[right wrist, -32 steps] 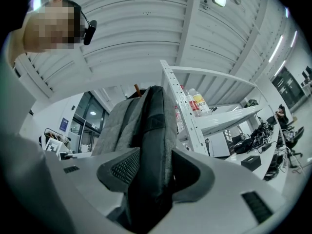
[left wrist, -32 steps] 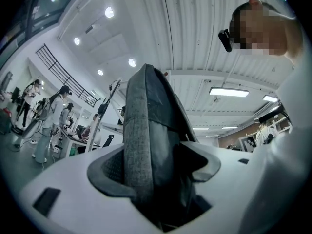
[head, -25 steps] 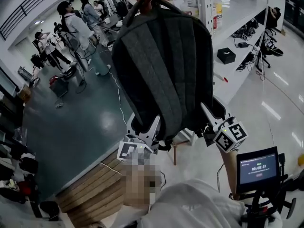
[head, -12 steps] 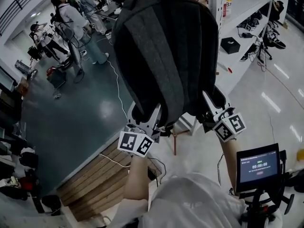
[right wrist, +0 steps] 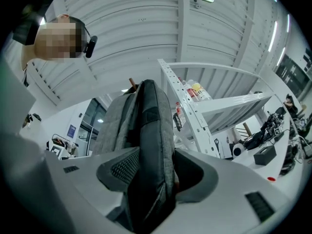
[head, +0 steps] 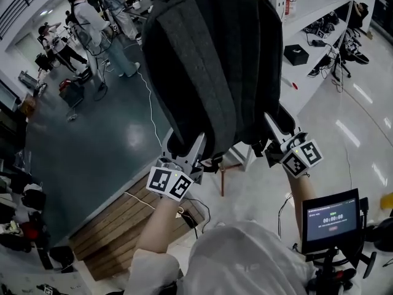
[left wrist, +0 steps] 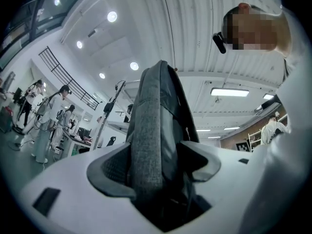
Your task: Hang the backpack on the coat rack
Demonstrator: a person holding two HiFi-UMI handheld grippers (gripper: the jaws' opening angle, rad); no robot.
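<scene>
A dark grey backpack (head: 215,66) is held up high in front of me and fills the top middle of the head view; its top runs off the upper edge. My left gripper (head: 184,153) is shut on its lower left corner, my right gripper (head: 268,141) on its lower right corner. In the left gripper view the backpack's grey fabric (left wrist: 155,116) rises straight from between the pads of that gripper (left wrist: 156,167). The right gripper view shows the backpack's padded edge (right wrist: 151,126) pinched in that gripper (right wrist: 155,172), with a brown wooden tip (right wrist: 130,83) just above the bag.
White shelving (head: 310,14) with bottles and gear stands at the right, close behind the backpack. Several people (head: 92,20) work at the far left on the dark floor. A wooden platform (head: 113,229) and a cable lie below. A small screen (head: 330,217) sits at my lower right.
The backpack has gone up a little with both grippers under it. Its top and the brown peg above it have slid out of the head view's upper edge. Both grips are unchanged.
</scene>
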